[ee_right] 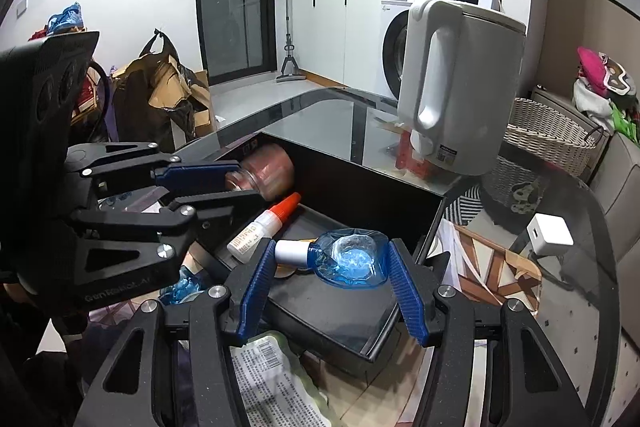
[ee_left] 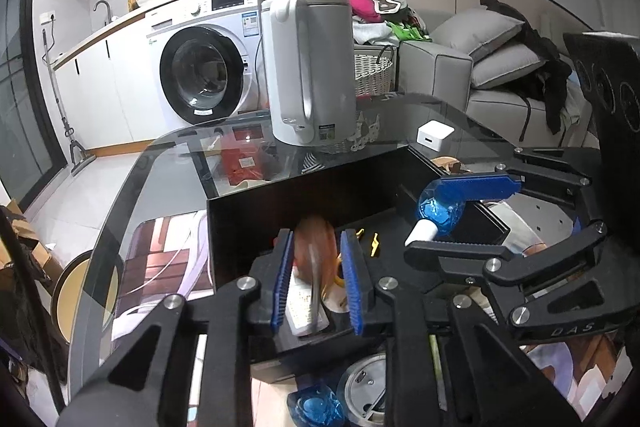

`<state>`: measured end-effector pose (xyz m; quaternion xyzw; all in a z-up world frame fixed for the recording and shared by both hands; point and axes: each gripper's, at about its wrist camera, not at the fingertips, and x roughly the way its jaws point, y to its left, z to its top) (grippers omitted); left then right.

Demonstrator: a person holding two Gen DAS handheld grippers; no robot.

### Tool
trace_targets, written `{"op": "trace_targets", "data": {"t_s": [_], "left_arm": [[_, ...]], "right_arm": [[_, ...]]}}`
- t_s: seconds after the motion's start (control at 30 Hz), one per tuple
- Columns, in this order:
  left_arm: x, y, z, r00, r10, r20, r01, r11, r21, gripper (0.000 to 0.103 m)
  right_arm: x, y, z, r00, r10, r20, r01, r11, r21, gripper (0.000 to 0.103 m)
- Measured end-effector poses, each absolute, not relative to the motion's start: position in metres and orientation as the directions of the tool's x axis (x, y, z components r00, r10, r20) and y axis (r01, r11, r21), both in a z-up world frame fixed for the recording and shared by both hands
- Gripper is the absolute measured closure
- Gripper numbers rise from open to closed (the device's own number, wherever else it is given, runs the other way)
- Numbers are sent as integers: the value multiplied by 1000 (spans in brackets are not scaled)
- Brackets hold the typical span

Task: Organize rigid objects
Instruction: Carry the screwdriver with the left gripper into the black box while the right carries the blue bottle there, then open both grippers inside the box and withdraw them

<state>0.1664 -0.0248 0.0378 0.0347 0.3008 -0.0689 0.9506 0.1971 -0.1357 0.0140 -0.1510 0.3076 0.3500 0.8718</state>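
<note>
The left gripper (ee_left: 316, 267) has its jaws closed on a brown jar (ee_right: 264, 173), held lying sideways over the black tray (ee_right: 360, 343) on the glass counter (ee_right: 320, 107). The right gripper (ee_right: 328, 279) clamps a blue bottle (ee_right: 352, 259) with a white cap above the same tray, beside an orange-capped glue bottle (ee_right: 260, 227). A white kettle (ee_left: 312, 67) stands behind.

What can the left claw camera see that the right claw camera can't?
Only the left view shows the grey sofa with cushions and small gold clips. Only the right view shows the orange-capped white glue bottle and torn cardboard pile. Both show the white electric kettle, black open box, clear blue bottle and pinkish glass jar.
</note>
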Motion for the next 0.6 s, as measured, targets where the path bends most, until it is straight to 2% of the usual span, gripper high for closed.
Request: {"op": "trace_targets", "data": {"t_s": [0.2, 0.3, 0.33, 0.4, 0.43, 0.6], "left_arm": [[165, -26, 33, 797, -114, -593, 161, 987, 27, 82], [162, -24, 33, 790, -114, -602, 157, 987, 19, 80], [159, -23, 34, 792, -114, -600, 156, 988, 19, 77], [152, -22, 37, 799, -106, -592, 148, 989, 22, 60], [147, -20, 40, 805, -108, -584, 144, 990, 16, 46], [128, -14, 45, 816, -110, -568, 131, 991, -3, 42]], "right_arm": [[198, -135, 14, 562, 517, -646, -703, 710, -43, 46], [196, -138, 17, 581, 516, -629, -691, 722, -46, 41], [194, -140, 19, 587, 518, -622, -685, 727, -41, 37], [189, -145, 23, 597, 523, -608, -677, 736, -32, 29], [184, -149, 27, 606, 527, -596, -670, 742, -26, 22], [162, -169, 38, 640, 513, -572, -626, 780, -1, 3]]}}
